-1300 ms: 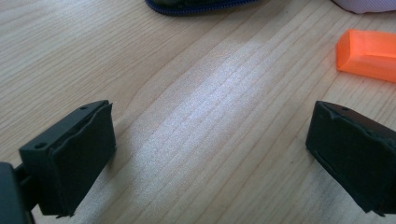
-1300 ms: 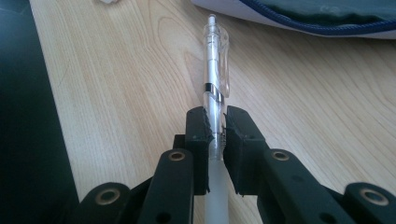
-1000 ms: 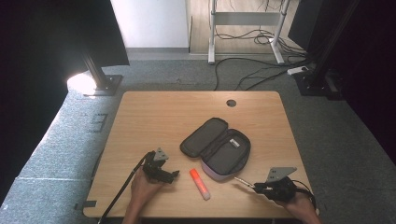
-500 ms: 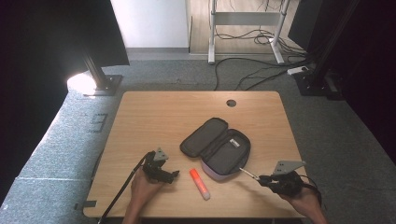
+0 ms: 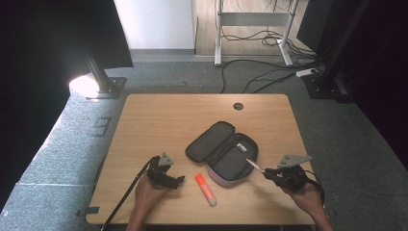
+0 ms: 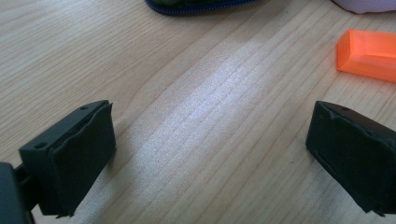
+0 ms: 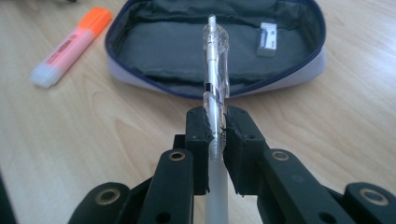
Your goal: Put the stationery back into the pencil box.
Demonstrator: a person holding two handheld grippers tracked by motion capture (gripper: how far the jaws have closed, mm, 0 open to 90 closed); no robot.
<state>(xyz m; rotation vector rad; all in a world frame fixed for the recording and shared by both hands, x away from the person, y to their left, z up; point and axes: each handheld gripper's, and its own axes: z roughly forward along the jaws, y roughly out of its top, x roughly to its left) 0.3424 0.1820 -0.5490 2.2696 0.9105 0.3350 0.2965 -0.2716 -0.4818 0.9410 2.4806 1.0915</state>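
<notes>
pen (image 7: 215, 70) clamped in R gripper (image 7: 215, 128), tip over open pencil case (image 5: 226, 154) edge | moved up/toward case vs 1 s ago | L gripper (image 6: 210, 149) jaws wide, empty, same spot on table (image 5: 144, 125) | highlighter (image 5: 205, 189) unmoved

Pencil case (image 5: 223, 151) mid table (image 5: 159, 115), highlighter (image 5: 205, 189) just left-front of it, eraser (image 7: 267, 39) inside case

- I work in an office or studio room: grey carpet (image 5: 72, 159) underfoot.
- A desk frame (image 5: 252, 29) with loose cables (image 5: 260, 79) stands behind my wooden surface (image 5: 159, 120).
- A lamp (image 5: 84, 85) glows beside dark screens (image 5: 57, 33).
</notes>
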